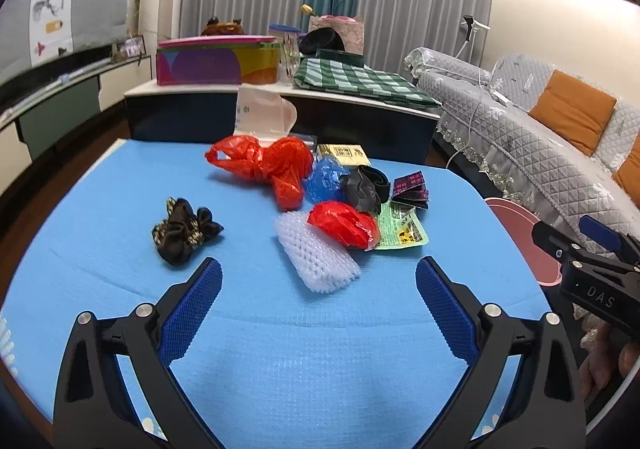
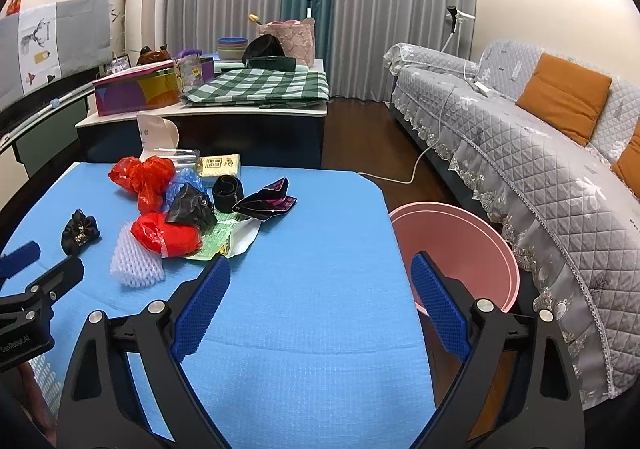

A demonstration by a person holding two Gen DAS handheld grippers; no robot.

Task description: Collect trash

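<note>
While both grippers, left [image 1: 318, 289] and right [image 2: 320, 287], hover low in frame with jaws apart and empty, trash [image 1: 320, 201] sits heaped mid-frame on the blue mat [image 1: 280, 329], likely bound for the pink bin [image 2: 460, 237] at right

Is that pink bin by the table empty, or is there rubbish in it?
Empty as far as it shows: the pink bin's visible inner wall is bare. The right claw hides its bottom.
</note>
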